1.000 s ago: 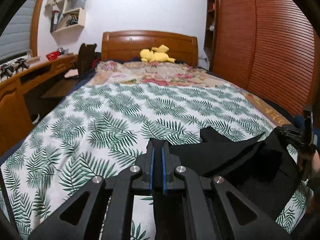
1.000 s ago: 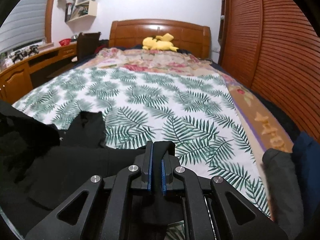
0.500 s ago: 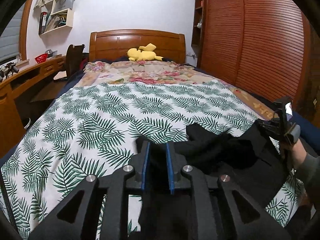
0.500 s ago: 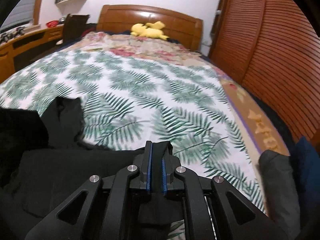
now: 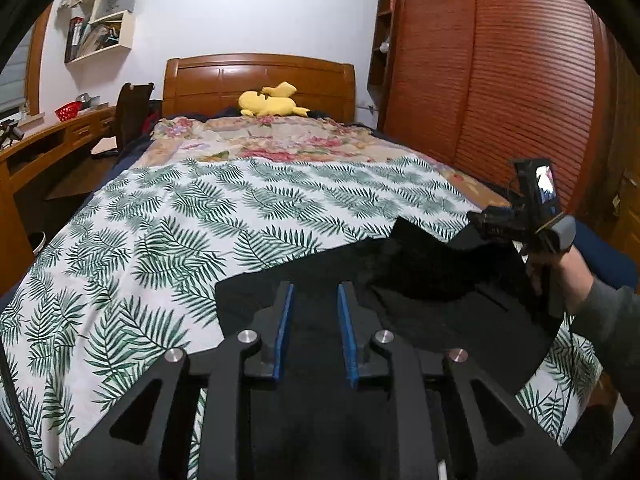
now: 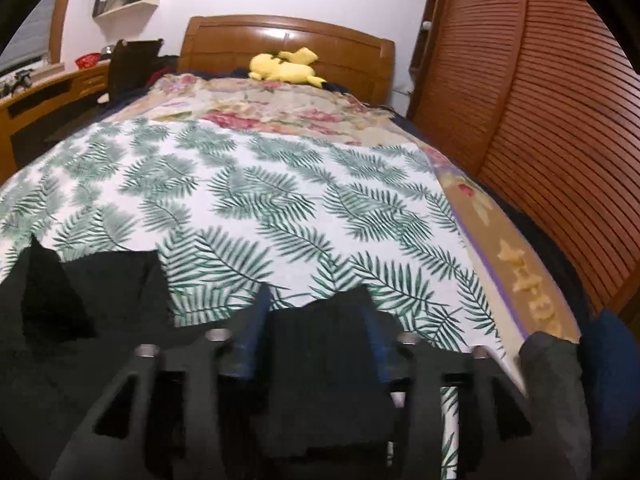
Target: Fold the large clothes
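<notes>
Left tool (image 5: 314, 320) and right tool (image 6: 314, 330), jaws just parted, were positioned over the released black garment (image 5: 420, 280), lower frame, on the bed (image 5: 180, 220).

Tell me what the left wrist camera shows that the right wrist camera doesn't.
Only the left wrist view shows the right tongs from outside, in the person's hand with a grey sleeve, plus its own left tongs standing open over the black garment. Only the right wrist view shows the right tongs head-on, open with black cloth between them, and a grey bundle at the bed's right edge. Both show the fern-print sheet and yellow plush toy.
</notes>
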`<state>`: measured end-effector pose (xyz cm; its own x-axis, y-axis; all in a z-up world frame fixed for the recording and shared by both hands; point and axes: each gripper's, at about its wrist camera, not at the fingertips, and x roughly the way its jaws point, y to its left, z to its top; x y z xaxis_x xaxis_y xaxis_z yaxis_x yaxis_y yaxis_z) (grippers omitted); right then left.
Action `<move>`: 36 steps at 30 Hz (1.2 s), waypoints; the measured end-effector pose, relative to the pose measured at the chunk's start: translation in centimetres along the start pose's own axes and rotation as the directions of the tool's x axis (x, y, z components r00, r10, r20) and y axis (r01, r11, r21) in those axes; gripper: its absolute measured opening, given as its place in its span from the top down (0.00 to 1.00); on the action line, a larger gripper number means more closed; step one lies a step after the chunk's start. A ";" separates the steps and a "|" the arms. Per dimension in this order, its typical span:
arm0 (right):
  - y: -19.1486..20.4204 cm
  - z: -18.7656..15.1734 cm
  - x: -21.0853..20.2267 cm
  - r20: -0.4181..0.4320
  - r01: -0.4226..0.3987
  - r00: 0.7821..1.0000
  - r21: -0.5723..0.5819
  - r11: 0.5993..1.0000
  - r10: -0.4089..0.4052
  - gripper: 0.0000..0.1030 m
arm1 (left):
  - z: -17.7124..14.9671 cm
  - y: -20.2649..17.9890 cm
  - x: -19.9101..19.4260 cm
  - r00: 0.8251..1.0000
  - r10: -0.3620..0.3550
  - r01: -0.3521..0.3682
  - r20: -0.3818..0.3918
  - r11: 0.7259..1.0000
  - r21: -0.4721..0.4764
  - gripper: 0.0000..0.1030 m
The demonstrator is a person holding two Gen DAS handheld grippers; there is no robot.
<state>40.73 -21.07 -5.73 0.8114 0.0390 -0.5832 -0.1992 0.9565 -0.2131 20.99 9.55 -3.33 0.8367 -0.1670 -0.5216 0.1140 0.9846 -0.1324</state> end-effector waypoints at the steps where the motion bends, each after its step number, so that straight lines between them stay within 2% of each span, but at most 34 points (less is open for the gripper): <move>1: 0.0 0.0 -0.3 0.006 -0.008 1.000 0.006 1.000 0.007 0.39 | -0.1 -0.2 0.2 1.000 -0.006 0.006 -0.006 1.000 0.000 0.80; 4: -0.6 0.1 -1.6 0.065 -0.014 0.998 0.045 0.999 0.011 0.23 | -0.6 -0.8 1.1 0.999 -0.038 0.038 -0.023 0.999 -0.012 0.81; 9: -0.5 1.2 -3.1 0.118 -0.012 0.993 0.037 0.999 0.008 0.17 | -1.3 -2.1 2.5 0.997 -0.048 0.048 -0.059 0.999 0.005 0.80; 11: 0.3 1.2 -3.1 0.097 -0.064 0.993 0.009 0.998 0.063 0.17 | -1.5 -2.5 2.9 0.996 -0.056 0.057 -0.071 0.998 0.010 0.80; 13: 1.4 0.8 -2.9 0.060 -0.110 0.992 -0.029 0.994 0.111 0.17 | -1.7 -2.8 3.3 0.995 -0.063 0.065 -0.081 0.998 0.013 0.80; 15: 2.2 0.1 -2.6 0.026 -0.122 0.992 -0.058 0.991 0.123 0.17 | -2.0 -3.2 3.7 0.993 -0.071 0.073 -0.094 0.997 0.020 0.80; 18: 3.0 -1.0 -0.7 -0.063 -0.112 0.992 -0.089 0.990 0.107 0.17 | -2.4 -3.9 4.2 0.991 -0.075 0.079 -0.111 0.996 0.031 0.80; 23: 0.9 -2.3 3.2 -0.179 -0.077 0.981 -0.032 0.997 0.070 0.17 | -3.0 -4.8 4.8 0.987 -0.085 0.091 -0.134 0.995 0.040 0.80; 25: -0.5 -2.9 4.9 -0.232 -0.065 0.971 0.006 0.998 0.065 0.18 | -3.2 -5.2 5.2 0.983 -0.099 0.105 -0.152 0.994 0.037 0.80; 29: -3.1 -4.8 7.7 -0.349 -0.063 0.930 0.147 0.987 0.111 0.18 | -3.4 -5.9 5.4 0.981 -0.100 0.111 -0.167 0.992 0.055 0.80; 32: -3.7 -5.7 8.4 -0.361 -0.097 0.917 0.207 0.973 0.169 0.29 | -3.5 -6.1 5.5 0.979 -0.104 0.116 -0.173 0.992 0.058 0.80; 33: -3.8 -5.8 8.5 -0.361 -0.112 0.914 0.221 0.969 0.188 0.48 | -3.6 -6.1 5.5 0.979 -0.103 0.115 -0.176 0.992 0.059 0.80; 34: -3.7 -5.9 8.5 -0.360 -0.136 0.908 0.229 0.964 0.214 0.73 | -3.6 -6.1 5.5 0.979 -0.102 0.114 -0.177 0.992 0.058 0.80; 36: -3.2 -5.5 8.2 -0.348 -0.147 0.914 0.194 0.970 0.208 0.95 | -3.6 -6.1 5.6 0.979 -0.102 0.114 -0.178 0.992 0.057 0.80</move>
<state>44.98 -25.44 -14.18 0.5090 0.1338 -0.8503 -0.2055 0.9782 0.0309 23.04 2.44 -8.42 0.7118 -0.2729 -0.6473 0.2388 0.9606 -0.1424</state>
